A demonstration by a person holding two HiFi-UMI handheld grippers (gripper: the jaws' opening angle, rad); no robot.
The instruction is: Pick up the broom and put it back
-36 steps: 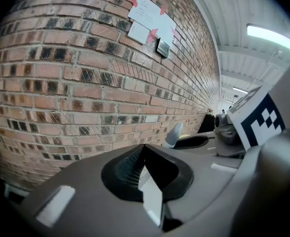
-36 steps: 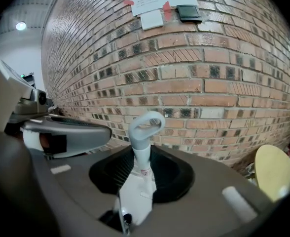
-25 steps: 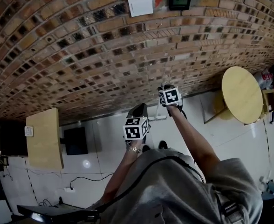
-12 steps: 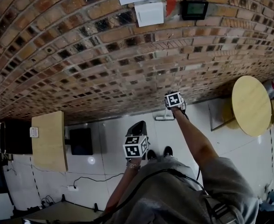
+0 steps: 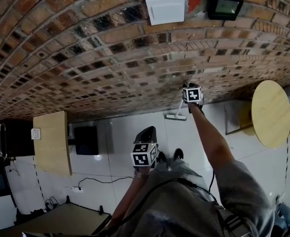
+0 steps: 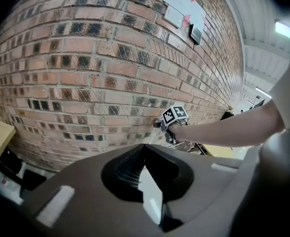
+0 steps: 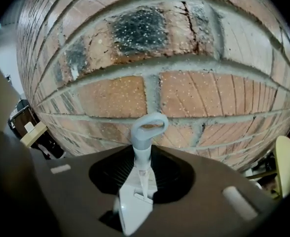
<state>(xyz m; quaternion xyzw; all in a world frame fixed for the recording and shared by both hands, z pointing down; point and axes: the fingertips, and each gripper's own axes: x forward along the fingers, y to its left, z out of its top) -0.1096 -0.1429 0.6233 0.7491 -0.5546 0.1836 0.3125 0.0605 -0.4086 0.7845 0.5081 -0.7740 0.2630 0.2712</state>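
Note:
The broom has a thin white handle (image 5: 181,107) and a white head (image 5: 175,116) that rests on the pale floor at the foot of the brick wall (image 5: 110,58). My right gripper (image 5: 191,89) is shut on the handle's upper part, arm stretched out toward the wall. In the right gripper view the handle's grey hanging loop (image 7: 149,127) sticks out past the jaws, very near the bricks. My left gripper (image 5: 147,131) hangs nearer my body, shut with nothing in it. The left gripper view shows its joined tips (image 6: 144,147) and, beyond them, the right gripper (image 6: 162,126) by the wall.
A round wooden table (image 5: 270,113) stands at the right. A pale wooden cabinet (image 5: 51,143) and a black box (image 5: 87,140) stand at the left, with a cable (image 5: 90,180) on the floor. A white panel (image 5: 165,9) and a small display (image 5: 225,6) hang on the wall.
My right gripper has carried the broom closer to the wall and to the right in the head view. My left gripper has sunk a little.

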